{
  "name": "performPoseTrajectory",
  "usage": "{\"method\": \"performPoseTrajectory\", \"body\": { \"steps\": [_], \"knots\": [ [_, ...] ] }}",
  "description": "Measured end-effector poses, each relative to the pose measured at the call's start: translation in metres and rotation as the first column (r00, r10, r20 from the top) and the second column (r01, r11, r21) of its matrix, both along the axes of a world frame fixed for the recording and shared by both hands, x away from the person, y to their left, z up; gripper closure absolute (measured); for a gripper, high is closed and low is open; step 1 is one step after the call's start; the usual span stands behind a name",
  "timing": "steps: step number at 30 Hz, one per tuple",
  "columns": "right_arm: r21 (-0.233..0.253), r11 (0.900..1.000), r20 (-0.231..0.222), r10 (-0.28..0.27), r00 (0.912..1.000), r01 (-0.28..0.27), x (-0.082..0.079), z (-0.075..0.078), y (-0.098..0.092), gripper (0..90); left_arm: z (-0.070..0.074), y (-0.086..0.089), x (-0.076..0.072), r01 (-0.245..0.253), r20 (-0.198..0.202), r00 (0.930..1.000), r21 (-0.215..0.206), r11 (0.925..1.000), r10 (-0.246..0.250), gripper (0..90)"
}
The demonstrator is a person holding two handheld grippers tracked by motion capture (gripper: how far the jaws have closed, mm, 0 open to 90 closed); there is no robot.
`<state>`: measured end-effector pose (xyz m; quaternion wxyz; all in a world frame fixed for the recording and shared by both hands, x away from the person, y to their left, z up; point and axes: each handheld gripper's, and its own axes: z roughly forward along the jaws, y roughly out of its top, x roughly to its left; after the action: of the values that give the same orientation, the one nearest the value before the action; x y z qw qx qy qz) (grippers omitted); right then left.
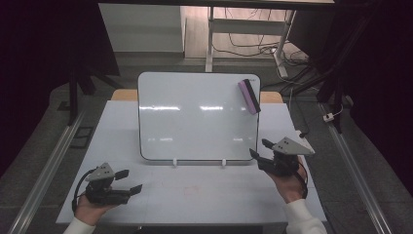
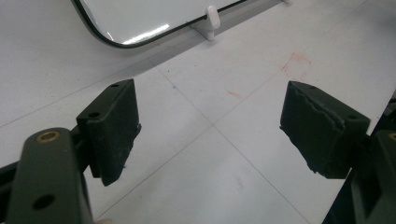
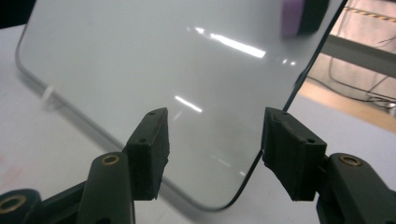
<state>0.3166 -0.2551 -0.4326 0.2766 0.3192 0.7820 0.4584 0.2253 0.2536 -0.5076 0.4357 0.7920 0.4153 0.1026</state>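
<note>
The glossy, round-cornered whiteboard (image 1: 195, 117) is leaning back on two small white feet at the table's (image 1: 195, 195) far middle, long axis running left to right (face tilting toward the person). A purple-and-black eraser (image 1: 249, 96) is clinging slantwise near its top right corner. The right gripper (image 1: 259, 150) is hovering just beside the board's lower right corner, jaws gaping wide and empty, while the left gripper (image 1: 129, 181) is resting over bare tabletop, equally wide and empty.

one whiteboard (image 1: 195, 114), one eraser (image 1: 249, 96), two white feet (image 1: 174, 162), two grippers: left gripper (image 1: 127, 181), right gripper (image 1: 258, 148).
</note>
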Motion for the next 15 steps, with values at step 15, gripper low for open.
{"method": "performPoseTrajectory", "body": {
  "steps": [15],
  "knots": [
    [-0.017, 0.996, -0.065, 0.091, 0.9937, -0.093, -0.024, -0.044, -0.027, 41.0, 0.003, 0.001, 0.001, -0.032, 0.025, 0.9992, -0.012, 0.9994, 0.032, 20.6]
  ]
}}
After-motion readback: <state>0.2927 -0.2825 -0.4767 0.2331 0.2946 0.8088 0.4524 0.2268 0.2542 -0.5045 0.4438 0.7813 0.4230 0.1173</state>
